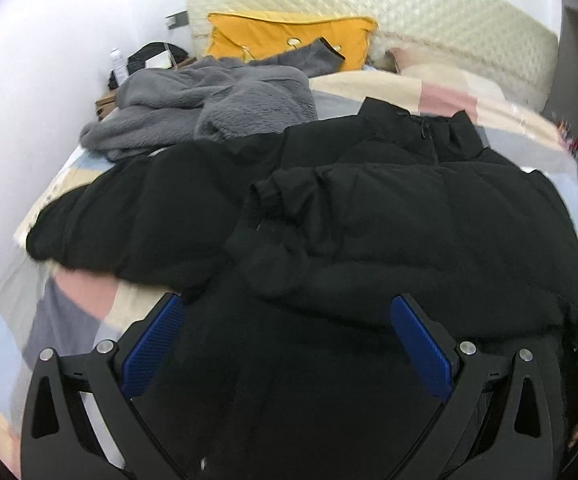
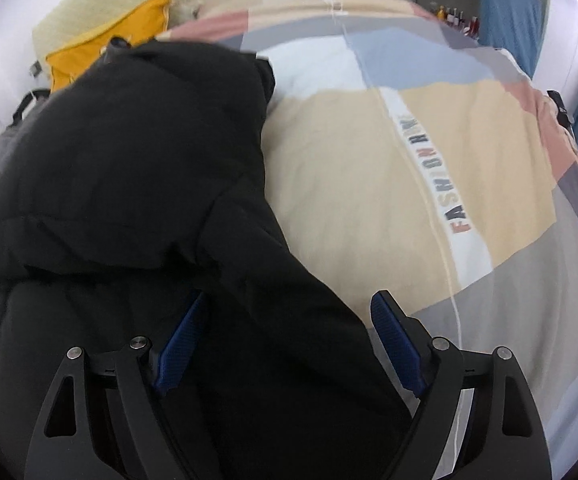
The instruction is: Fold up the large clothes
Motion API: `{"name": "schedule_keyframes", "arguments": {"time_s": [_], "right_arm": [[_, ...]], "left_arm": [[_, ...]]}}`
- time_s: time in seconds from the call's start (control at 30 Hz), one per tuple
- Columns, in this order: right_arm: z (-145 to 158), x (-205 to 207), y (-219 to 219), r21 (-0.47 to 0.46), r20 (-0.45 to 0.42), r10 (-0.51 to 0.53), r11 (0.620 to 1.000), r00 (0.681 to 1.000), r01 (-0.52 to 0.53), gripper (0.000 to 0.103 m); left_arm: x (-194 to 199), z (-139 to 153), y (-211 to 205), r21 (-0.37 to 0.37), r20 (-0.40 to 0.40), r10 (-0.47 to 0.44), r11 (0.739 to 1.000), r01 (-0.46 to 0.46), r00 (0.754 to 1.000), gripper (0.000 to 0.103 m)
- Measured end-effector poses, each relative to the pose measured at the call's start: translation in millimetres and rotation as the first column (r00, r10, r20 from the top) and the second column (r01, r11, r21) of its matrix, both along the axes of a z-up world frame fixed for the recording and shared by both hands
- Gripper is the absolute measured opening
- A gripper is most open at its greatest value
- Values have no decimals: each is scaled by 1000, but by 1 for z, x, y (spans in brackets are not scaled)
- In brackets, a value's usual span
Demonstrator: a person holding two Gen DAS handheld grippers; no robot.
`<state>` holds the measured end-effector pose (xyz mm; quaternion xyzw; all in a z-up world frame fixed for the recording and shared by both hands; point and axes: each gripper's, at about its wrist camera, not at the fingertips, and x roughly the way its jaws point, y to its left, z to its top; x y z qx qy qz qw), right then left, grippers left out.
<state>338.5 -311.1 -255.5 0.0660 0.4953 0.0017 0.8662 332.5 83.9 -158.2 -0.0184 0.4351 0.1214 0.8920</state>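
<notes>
In the left wrist view, the black padded jacket (image 1: 369, 216) lay spread across the patchwork bedcover (image 1: 389, 84), its collar and zip toward the headboard and one sleeve, cuff gathered, folded across the chest. The left gripper (image 1: 285, 312) stood over the jacket's near hem with its jaws wide apart. Dark fabric filled the whole space between the blue pads (image 1: 417, 344), but neither pad pressed on it, so nothing was held. The jacket's other sleeve stretched away to the left, beyond the left finger, and ended on the cover. Behind it a grey fleece garment (image 1: 209, 108) lay crumpled, just touching the jacket's far edge. A yellow pillow (image 1: 289, 38) leaned against the quilted cream headboard (image 1: 409, 8), and a bottle and a dark bag stood on a small stand beside the bed.

In the right wrist view, the right gripper (image 2: 289, 312) also stood wide open. The jacket (image 2: 129, 152) filled the left half of the picture and ran down between the fingers; its edge crossed the gap diagonally, so the left pad (image 2: 181, 344) sat against or partly under black fabric while the right pad was clear, over the grey and beige patches of the bedcover (image 2: 369, 168). No grip showed. A white strip with coloured letters ran across the cover to the right of the jacket, well apart from it. The yellow pillow (image 2: 101, 52) showed beyond the jacket's collar, and a blue curtain (image 2: 509, 4) hung at the far right.
</notes>
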Motion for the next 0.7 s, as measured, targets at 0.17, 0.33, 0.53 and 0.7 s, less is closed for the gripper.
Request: {"name": "schedule_keyframes", "arguments": {"time_s": [0.17,0.33,0.53,0.7], "right_arm": [[-6,8,-5,43,70,-9,999,998,6,83],[0,13,-1,56,119,-4,998,993,-3,83],[15,18,0,42,217,-1,999,976,-8,83],[25,18,-8,37,300,-26,999,954,16,82]], "left_arm": [[41,-16,-1,14,-23,-4,1000,4,1000,103],[65,-41,-2,35,-77,6,999,-4,997,94],[73,-51,-4,72,-98,27,997,-20,995,94],[75,-53,-10,97,-104,-10,995,20,995,94]]}}
